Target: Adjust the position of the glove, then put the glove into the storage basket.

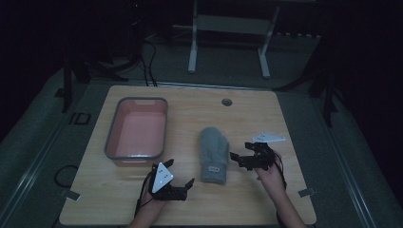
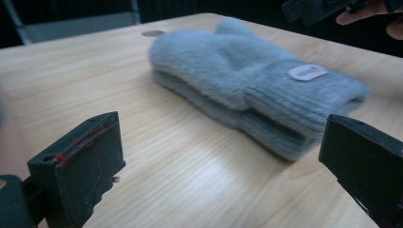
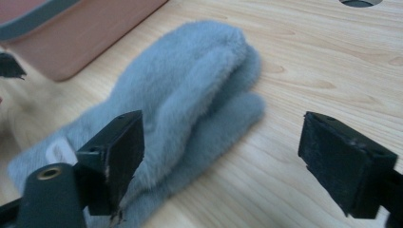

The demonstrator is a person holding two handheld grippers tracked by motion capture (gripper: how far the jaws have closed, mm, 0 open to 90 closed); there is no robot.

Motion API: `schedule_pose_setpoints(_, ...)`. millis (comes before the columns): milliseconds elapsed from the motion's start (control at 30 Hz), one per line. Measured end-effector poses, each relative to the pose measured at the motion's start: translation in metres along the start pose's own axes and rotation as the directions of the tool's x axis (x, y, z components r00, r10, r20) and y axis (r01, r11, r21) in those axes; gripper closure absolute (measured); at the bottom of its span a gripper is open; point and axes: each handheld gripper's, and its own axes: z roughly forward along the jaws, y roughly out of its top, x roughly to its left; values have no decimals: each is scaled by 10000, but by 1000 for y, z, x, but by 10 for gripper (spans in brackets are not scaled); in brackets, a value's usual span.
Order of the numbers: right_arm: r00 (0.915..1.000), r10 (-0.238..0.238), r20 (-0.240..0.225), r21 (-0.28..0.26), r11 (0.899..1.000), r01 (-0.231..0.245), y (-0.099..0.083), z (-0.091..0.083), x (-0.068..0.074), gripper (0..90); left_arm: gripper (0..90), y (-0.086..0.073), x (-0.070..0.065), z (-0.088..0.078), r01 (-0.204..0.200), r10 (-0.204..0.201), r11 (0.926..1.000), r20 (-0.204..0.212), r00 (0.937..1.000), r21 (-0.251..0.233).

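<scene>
fuzzy grey: pair of mittens (image 1: pixel 213 155), stacked one on the other, flat on the wooden counter (image 1: pixel 266 109), cuff end toward the person, white tag on the cuff

spot: roughly mid-counter, right of the pink bin (image 1: pixel 137 131), well apart from it, not inside

left hand-held gripper (image 1: pixel 179 175): resting low near the front edge, jaws spread wide, nothing between them, pointed at the cuff, just short of it

right hand-held gripper (image 1: pixel 241 159): just right of the mittens, jaws gaping wide, empty; fur looks close to one jaw in its own view, but not pinched as far as can be told, bit blurry there

step in hand: looks like a between-grips moment, mittens lying free, neither side holding

guess at the goal: probably mittens into the bin, going by the layout

next move: pick a side, close on the cuff or the fuzzy body, get both layers in the pinch so the pair doesn't split, then lift and carry left over the bin's rim

watch out: soft pile, easy to grab only the top mitten
</scene>
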Motion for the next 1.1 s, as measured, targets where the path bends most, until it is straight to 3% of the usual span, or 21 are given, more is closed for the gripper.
schedule_pose_setpoints(67,9999,-116,52,-301,9995,118,-3,-6,-1,147,12,7,-3,2,28,-29,10000,281,9996,57)
schedule_pose_setpoints(167,9965,-631,540,-536,9964,659,-7,-13,0,138,12,17,-5,4,247,-244,9997,700,9972,-23)
schedule_pose_setpoints(267,9958,-721,569,-841,9935,767,-9,-19,0,138,12,29,-5,9,491,-493,9988,982,9939,44)
schedule_pose_setpoints(300,9945,-835,626,-887,9921,889,-10,-19,0,141,12,38,-3,12,719,-739,9972,1285,9890,201)
schedule_pose_setpoints(367,9914,-1013,832,-1073,9881,1100,-10,-21,2,140,12,41,-3,13,778,-809,9966,1336,9877,280)
schedule_pose_setpoints(467,9941,-886,625,-1132,9890,953,-8,-22,5,144,12,53,1,18,1060,-1119,9933,1552,9815,457)
schedule_pose_setpoints(533,9971,-476,600,-875,9948,528,-6,-23,6,137,12,60,3,22,1225,-1292,9909,1418,9814,553)
schedule_pose_setpoints(600,9996,11,295,-861,9963,15,-4,-24,5,125,12,67,4,27,1230,-1311,9895,1129,9849,762)
schedule_pose_setpoints(667,9984,59,560,-858,9963,-10,-3,-23,8,120,12,69,3,30,1187,-1276,9891,1047,9863,874)
schedule_pose_setpoints(733,9980,-63,635,-792,9968,113,0,-20,11,120,12,74,2,41,902,-1042,9864,984,9897,1373)
schedule_pose_setpoints(800,9980,-22,633,-585,9983,59,4,-15,15,121,13,77,2,48,883,-1037,9828,886,9907,1625)
schedule_pose_setpoints(900,9988,89,482,-337,9994,-73,8,-6,19,147,12,81,6,59,1081,-1269,9747,860,9882,1957)
schedule_pose_setpoints(967,9979,355,547,-109,9993,-349,9,2,20,207,15,83,7,67,1070,-1236,9695,631,9903,2205)
schedule_pose_setpoints(1033,9950,891,453,-8,9960,-891,7,10,18,254,93,83,9,73,1104,-1239,9634,406,9915,2444)
schedule_pose_setpoints(1100,9933,1053,475,40,9944,-1056,5,18,17,298,132,81,11,80,1066,-1211,9579,387,9919,2666)
